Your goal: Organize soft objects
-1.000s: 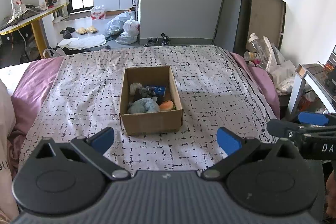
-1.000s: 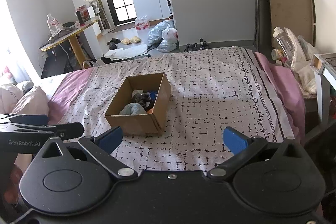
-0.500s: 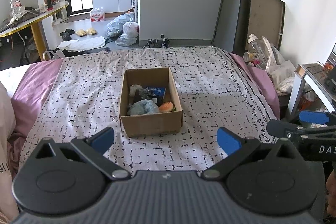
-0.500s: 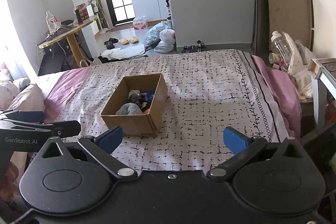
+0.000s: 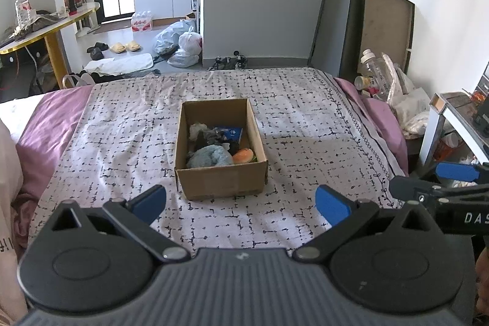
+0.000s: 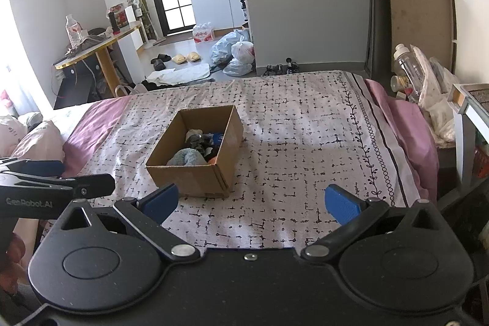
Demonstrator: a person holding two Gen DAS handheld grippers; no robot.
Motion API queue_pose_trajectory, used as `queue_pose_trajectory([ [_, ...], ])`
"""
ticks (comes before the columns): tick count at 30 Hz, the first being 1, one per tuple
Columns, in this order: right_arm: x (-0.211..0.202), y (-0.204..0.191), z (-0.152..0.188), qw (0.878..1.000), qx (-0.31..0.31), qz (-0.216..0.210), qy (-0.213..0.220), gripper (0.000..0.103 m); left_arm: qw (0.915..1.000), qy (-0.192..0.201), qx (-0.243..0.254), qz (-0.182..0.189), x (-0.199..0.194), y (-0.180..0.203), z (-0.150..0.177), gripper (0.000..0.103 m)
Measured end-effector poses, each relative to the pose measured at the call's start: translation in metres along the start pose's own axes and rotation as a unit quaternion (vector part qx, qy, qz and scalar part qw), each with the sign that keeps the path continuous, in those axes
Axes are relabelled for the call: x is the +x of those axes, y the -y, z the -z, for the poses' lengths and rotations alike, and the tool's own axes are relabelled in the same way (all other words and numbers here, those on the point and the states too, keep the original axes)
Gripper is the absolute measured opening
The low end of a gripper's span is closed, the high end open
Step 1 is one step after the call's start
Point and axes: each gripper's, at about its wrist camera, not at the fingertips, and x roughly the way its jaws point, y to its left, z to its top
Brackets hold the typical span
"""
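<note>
A brown cardboard box (image 5: pixel 220 180) (image 6: pixel 189 179) sits in the middle of the bed. Inside lie several soft things: a grey-blue plush (image 5: pixel 211 157) (image 6: pixel 187 158), an orange burger-shaped toy (image 5: pixel 243 155), dark fabric and a blue packet (image 5: pixel 229 133). My left gripper (image 5: pixel 241 200) hangs open in front of the box, nothing between its blue pads. My right gripper (image 6: pixel 250 199) is open too, nearer the bed's front edge and to the right of the box. Each gripper shows at the edge of the other's view.
The bed carries a white, black-patterned cover (image 5: pixel 305 124) with pink sheet at both sides. A pillow (image 6: pixel 39 142) lies at the left. Bottles and bags (image 5: pixel 385 81) crowd the right bedside, next to a white shelf (image 5: pixel 452 118). Floor clutter lies beyond the bed.
Both grippers have drawn back slightly and the views have shifted a little; the box sits a bit further off. Both stay open and empty.
</note>
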Motion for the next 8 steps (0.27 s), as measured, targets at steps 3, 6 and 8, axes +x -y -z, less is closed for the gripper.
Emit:
queue_pose_trajectory([
  [3, 0.0016, 0.0014, 0.0006, 1.000, 0.001, 0.002, -0.002, 0.103, 1.0000, 0.003, -0.001, 0.004, -0.0004, -0.0004, -0.0002, 0.103],
  [6, 0.0042, 0.0033, 0.0018, 1.000, 0.004, 0.004, -0.004, 0.103, 1.0000, 0.003, 0.000, 0.007, -0.0001, 0.0003, -0.0008, 0.103],
  [8, 0.0056, 0.0035, 0.0028, 1.000, 0.004, 0.002, -0.005, 0.103, 1.0000, 0.001, 0.003, 0.009, 0.0005, 0.0011, -0.0009, 0.103],
])
